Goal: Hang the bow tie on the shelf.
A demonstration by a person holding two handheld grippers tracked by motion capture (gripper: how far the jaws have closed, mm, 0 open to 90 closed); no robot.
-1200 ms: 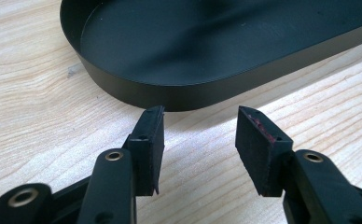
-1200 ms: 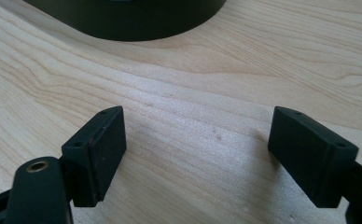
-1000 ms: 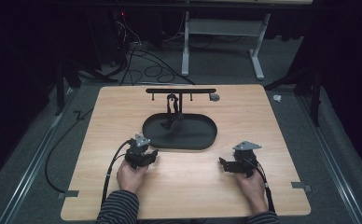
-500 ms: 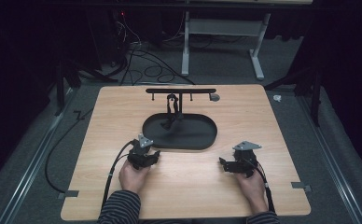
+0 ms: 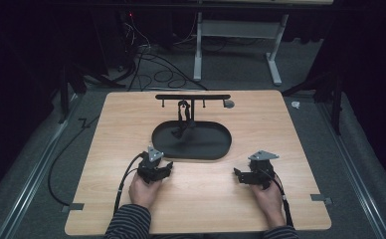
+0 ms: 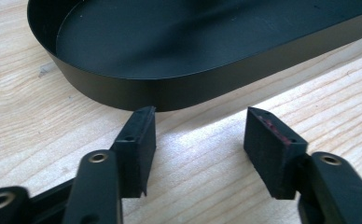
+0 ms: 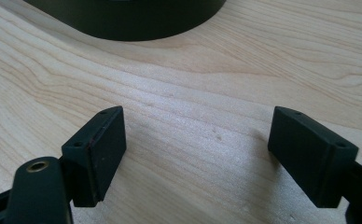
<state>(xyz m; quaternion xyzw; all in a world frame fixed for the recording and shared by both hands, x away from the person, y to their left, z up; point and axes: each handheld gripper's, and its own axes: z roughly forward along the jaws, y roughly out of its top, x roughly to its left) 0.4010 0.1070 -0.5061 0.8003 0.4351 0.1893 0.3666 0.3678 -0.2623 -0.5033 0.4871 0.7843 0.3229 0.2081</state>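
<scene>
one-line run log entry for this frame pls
left gripper: open, empty, at tray near rim | right gripper: open, empty, over bare table | stand: strap hanging into tray | contact: none

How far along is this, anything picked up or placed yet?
Nothing looks done. The left gripper and right gripper both rest low on the wooden table with jaws open and empty. The left one sits just short of the black oval tray; the right one is farther from it. A dark strap-like item hangs from the black rack over the tray. All handling is left to do.
</scene>
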